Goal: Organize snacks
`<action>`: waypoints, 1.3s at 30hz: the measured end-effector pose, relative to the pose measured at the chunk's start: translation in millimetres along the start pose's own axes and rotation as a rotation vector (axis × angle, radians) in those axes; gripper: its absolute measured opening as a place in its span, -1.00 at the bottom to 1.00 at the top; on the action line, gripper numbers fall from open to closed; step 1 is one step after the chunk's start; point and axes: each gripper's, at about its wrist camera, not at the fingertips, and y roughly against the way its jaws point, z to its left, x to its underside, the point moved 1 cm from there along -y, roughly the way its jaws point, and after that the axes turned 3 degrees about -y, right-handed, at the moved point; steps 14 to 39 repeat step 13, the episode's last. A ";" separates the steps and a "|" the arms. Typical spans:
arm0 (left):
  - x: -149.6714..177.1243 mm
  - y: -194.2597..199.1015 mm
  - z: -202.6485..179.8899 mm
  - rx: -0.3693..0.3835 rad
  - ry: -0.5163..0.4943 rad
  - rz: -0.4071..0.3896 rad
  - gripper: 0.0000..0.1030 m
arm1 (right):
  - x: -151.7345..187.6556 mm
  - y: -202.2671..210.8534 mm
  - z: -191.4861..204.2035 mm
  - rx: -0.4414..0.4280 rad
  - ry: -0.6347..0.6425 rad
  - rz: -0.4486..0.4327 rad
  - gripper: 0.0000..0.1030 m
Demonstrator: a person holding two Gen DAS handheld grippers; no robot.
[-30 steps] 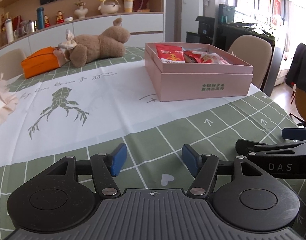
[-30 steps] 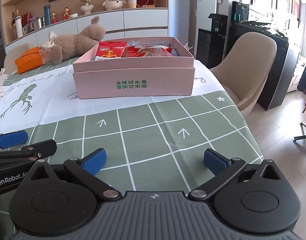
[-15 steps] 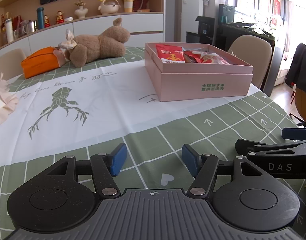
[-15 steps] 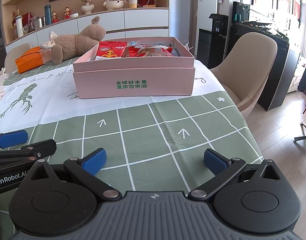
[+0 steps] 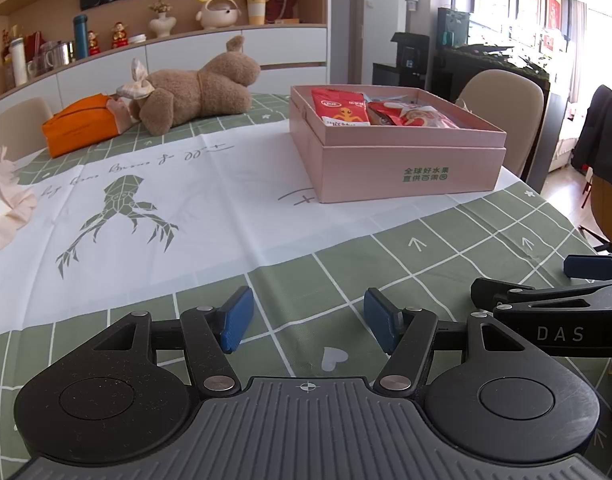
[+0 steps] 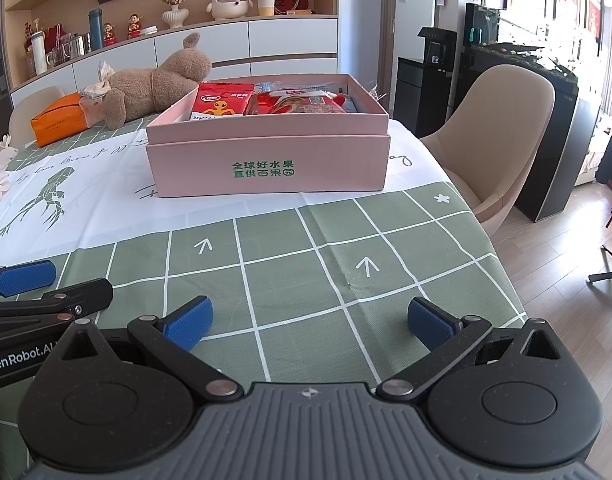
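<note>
Snacks already lie in the pink box [image 6: 268,160], which sits well beyond both grippers on the tablecloth [image 6: 290,264]; no loose packet shows on the cloth near them. The left gripper [image 5: 306,318] is spread and empty, low over the green checks, and the right gripper [image 6: 307,322] is spread wider, equally empty, just beside it. Judging from this, the step in hand is either a rest or a reach to the box. A good reach comes in above the rim, then descends on one packet's edge, not on the cardboard wall. Green Chinese characters mark the box front. The red packet [image 6: 222,102] shows a yellow figure, its text too small to read. "GenRobot.AI" and "DAS" are printed on the gripper bodies.
</note>
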 end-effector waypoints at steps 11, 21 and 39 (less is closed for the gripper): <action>0.0 0.0 0.0 0.000 0.000 0.000 0.30 | -0.1 0.0 0.0 0.000 0.000 0.000 1.00; 0.0 0.1 0.0 0.000 0.000 0.000 0.28 | -0.1 0.0 -0.1 0.000 0.000 0.000 1.00; 0.0 0.1 0.0 0.000 0.000 0.000 0.28 | -0.1 0.0 -0.1 0.000 0.000 0.000 1.00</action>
